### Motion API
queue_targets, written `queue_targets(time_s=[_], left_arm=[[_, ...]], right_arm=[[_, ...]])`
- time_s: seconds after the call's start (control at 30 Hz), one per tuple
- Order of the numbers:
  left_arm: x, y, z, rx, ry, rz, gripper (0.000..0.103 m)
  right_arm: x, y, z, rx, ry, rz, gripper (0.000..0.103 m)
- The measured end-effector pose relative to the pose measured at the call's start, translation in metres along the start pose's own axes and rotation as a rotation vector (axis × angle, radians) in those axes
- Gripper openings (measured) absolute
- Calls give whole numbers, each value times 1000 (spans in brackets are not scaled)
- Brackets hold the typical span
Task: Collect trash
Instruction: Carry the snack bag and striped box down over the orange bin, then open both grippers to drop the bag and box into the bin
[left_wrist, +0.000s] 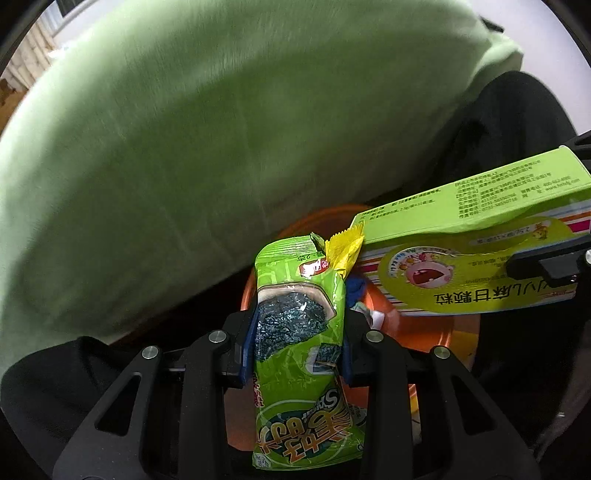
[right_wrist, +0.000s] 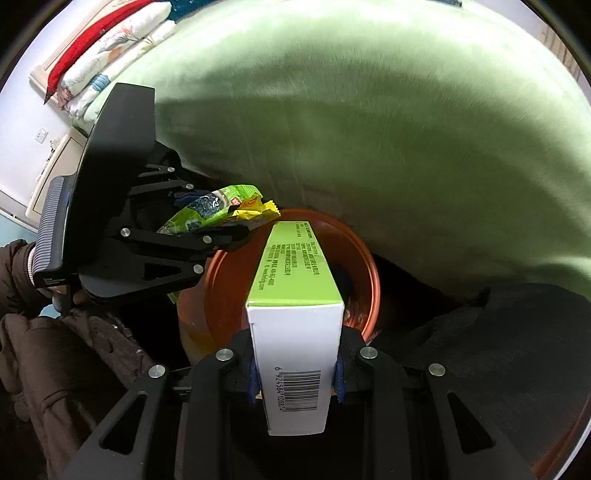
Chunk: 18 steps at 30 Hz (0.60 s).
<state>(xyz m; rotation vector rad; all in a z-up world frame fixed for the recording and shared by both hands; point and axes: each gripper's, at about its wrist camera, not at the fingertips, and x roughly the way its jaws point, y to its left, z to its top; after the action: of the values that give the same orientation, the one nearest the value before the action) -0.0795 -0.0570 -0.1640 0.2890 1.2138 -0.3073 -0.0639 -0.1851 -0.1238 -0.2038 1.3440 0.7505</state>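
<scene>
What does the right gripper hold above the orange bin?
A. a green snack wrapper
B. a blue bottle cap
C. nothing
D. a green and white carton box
D: in the right wrist view the right gripper is shut on the carton box, which points toward the orange bin.

We cannot read the contents of the orange bin (right_wrist: 364, 258): the green box (right_wrist: 295, 280) covers its centre in the right wrist view, and the seaweed packet (left_wrist: 299, 332) does so in the left. The box's far end runs off the right edge of the left view. Green bedding (left_wrist: 184, 129) is motion-blurred across both upper frames. A brown sleeve (right_wrist: 66, 354) is cut at lower left.
</scene>
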Motion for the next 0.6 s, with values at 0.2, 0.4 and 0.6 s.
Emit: queue_targets(time_s=[0.2,0.4,0.6], left_arm=[[25,4,0,-19,75,-29,33],[48,11,1,-43,147,-60,33],[62,8,7,-31,192,-77,33]], right_arm=[[24,-11,8,16,49,11,29],[49,-22,15,49,97,27,29],[71,-25,23,56,144,46,29]])
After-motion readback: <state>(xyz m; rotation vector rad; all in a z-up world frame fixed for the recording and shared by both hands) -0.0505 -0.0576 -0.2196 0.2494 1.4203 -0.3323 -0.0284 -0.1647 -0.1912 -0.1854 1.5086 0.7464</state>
